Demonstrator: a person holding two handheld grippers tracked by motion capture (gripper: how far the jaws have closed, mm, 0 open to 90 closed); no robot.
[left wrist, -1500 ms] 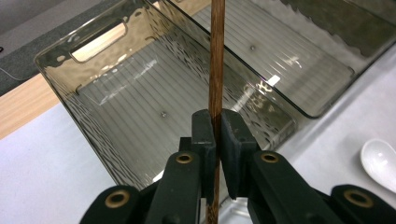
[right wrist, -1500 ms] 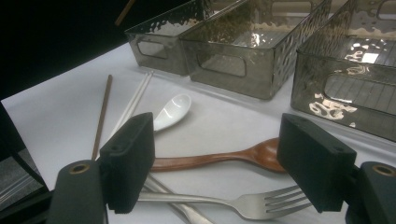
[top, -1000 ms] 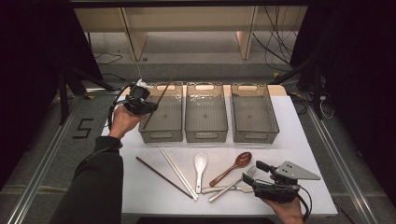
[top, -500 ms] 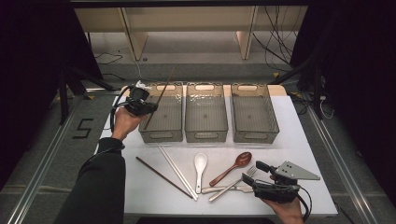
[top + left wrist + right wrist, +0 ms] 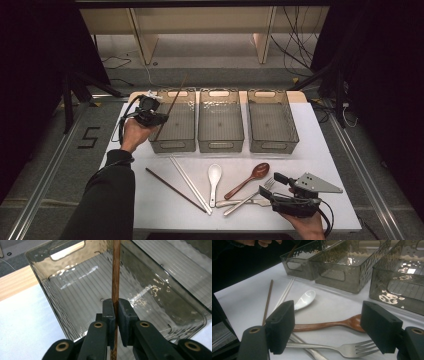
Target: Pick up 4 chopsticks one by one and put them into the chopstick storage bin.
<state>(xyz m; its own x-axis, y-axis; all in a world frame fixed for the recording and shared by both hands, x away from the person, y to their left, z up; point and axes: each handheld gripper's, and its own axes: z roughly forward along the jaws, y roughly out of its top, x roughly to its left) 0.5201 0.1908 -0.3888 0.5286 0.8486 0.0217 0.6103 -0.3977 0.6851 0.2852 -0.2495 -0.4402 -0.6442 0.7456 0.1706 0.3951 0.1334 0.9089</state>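
The left gripper [image 5: 115, 315], clamped on a dark wooden chopstick [image 5: 115, 277], has shifted only slightly since a second ago, holding the stick tilted over the leftmost smoky ribbed plastic bin [image 5: 175, 131]; release looks imminent. The right gripper [image 5: 327, 325] rests unmoved, jaws apart, near that bin's front, above a steel fork [image 5: 342, 348] and glossy wooden spoon [image 5: 329, 325].

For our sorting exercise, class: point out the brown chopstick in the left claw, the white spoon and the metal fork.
Brown chopstick [image 5: 115, 277], left gripper view, on its shaft above the pads.
White spoon [image 5: 214, 173], high view, on its bowl.
Metal fork [image 5: 352, 348], right gripper view, at the base of its tines.
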